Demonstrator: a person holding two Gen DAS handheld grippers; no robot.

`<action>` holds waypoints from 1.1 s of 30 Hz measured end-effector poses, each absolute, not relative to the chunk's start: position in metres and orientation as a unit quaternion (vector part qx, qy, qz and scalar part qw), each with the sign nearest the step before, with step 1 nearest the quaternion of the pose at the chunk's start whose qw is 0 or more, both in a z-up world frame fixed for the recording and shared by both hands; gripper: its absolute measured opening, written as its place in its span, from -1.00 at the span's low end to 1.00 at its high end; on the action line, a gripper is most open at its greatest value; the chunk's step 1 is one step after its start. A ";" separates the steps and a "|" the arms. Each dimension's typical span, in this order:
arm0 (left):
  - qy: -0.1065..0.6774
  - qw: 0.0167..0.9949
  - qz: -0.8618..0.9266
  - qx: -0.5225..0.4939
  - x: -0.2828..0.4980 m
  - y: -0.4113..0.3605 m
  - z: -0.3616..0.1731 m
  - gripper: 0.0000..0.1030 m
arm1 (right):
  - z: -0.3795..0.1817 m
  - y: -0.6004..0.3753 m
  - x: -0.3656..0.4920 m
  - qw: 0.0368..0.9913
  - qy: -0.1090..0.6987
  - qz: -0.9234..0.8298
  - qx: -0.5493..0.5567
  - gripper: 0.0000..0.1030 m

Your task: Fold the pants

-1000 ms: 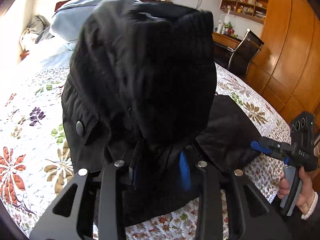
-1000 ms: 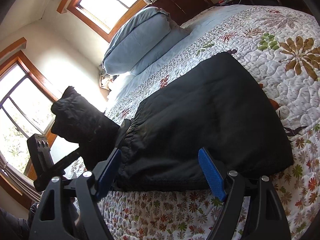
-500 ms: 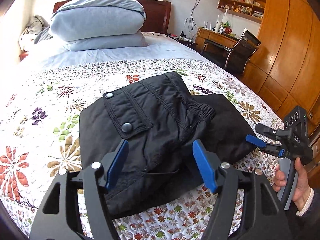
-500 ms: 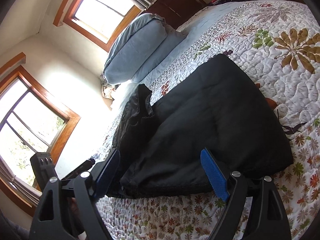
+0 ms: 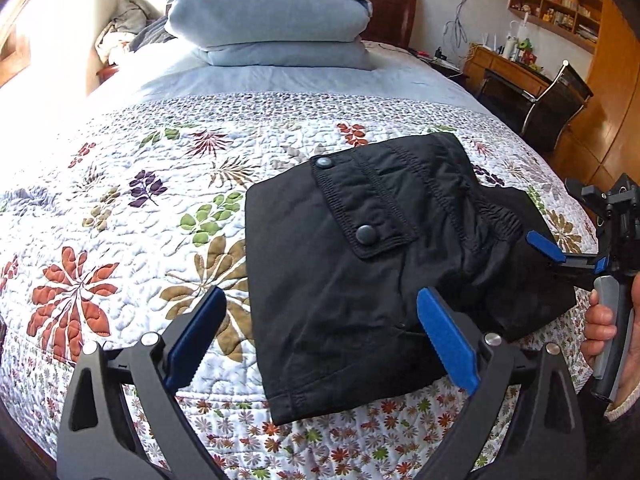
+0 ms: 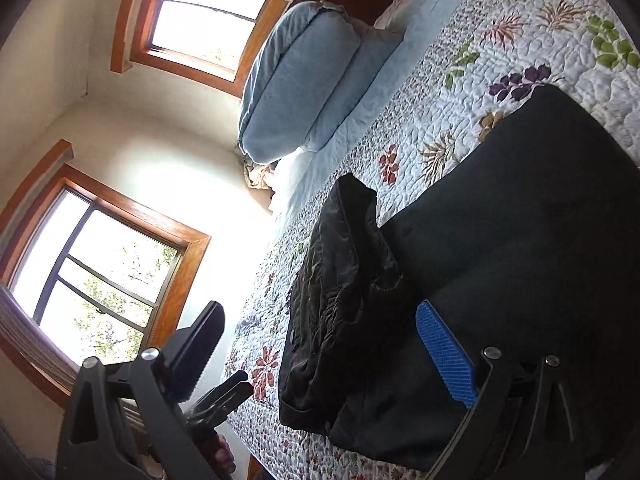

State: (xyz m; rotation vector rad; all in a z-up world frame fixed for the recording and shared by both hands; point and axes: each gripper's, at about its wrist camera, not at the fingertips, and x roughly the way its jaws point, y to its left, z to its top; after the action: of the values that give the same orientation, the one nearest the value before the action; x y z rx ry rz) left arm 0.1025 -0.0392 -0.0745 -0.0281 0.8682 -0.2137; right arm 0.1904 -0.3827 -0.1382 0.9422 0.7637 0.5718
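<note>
Two sets of tongs, both spread wide and holding nothing: the left tongs point(image 5: 320, 336) hover over the near edge of the black pants point(image 5: 372, 280), which lie folded on the flowered quilt point(image 5: 120, 220) near the foot of the bed, while the right tongs point(image 6: 320, 344) sit just beside the bundle's right edge.

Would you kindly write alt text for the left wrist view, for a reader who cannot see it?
Folded black pants, pocket flap up, lie on a floral quilt near the bed's edge. The open left gripper hovers over their near edge, and the right gripper reaches in from the right. Blue pillows are stacked by the headboard.
</note>
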 end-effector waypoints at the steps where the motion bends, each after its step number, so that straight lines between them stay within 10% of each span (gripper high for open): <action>1: 0.425 0.900 -0.099 -0.014 0.104 -0.036 -0.077 0.87 | -0.141 -0.380 0.195 0.781 0.360 0.267 0.436 0.90; 33: 0.511 0.848 -0.033 -0.135 0.097 0.031 -0.125 0.88 | -0.162 -0.342 0.256 0.728 0.452 0.264 0.443 0.94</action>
State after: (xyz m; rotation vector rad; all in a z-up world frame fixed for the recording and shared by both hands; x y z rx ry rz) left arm 0.0974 0.0313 -0.1250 -0.2855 1.0780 -0.0690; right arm 0.2561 -0.3420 -0.1618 0.9764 0.9956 0.5814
